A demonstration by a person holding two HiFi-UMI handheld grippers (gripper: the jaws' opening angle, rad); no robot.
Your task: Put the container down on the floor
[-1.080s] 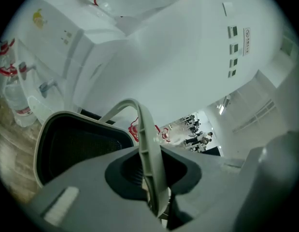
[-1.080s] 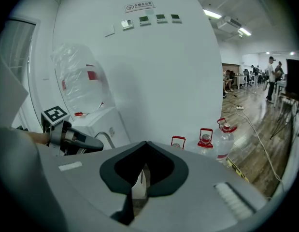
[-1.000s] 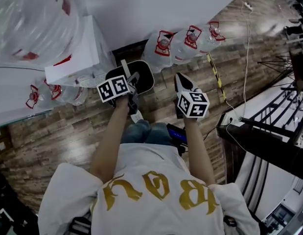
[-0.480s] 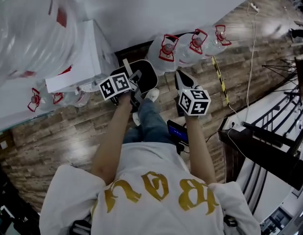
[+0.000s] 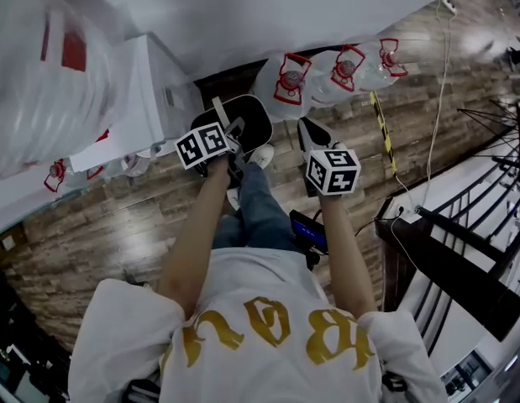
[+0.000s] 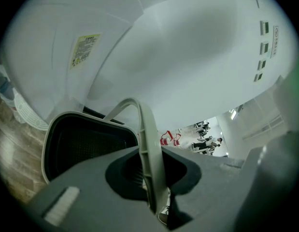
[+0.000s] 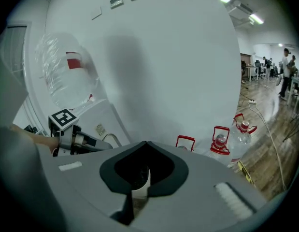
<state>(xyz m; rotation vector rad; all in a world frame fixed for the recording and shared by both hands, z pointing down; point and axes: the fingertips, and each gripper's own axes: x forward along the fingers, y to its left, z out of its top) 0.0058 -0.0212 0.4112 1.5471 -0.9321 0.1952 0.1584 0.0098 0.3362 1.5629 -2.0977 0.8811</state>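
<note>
Jaws of the left gripper are pressed together on the thin pale handle of the container, a dark mesh-lined tub with a light rim. The tub hangs from that hoop in front of the person, seemingly clear of the wood floor and just beside the foot of a white dispenser. The right gripper has its jaws closed on a pale strip with dark mesh behind it. Whether that strip belongs to the same tub or to a second piece, I cannot tell. The container looks light and stiff, likely thin plastic or wire mesh, so it should come down easily and stand on its flat base. The handle is the natural place to hold it, but it is narrow and probably pivots. That means the tub may swing or tip as it lowers, and a second grip on the rim would steady it. Little writing can be read. A yellowish label on the dispenser's side carries print too small to make out, and the big bottle on top shows only a red patch. The bottles lying by the wall have red handles, with no brand legible. Gold gothic letters on the person's shirt are too distorted to read with confidence.
</note>
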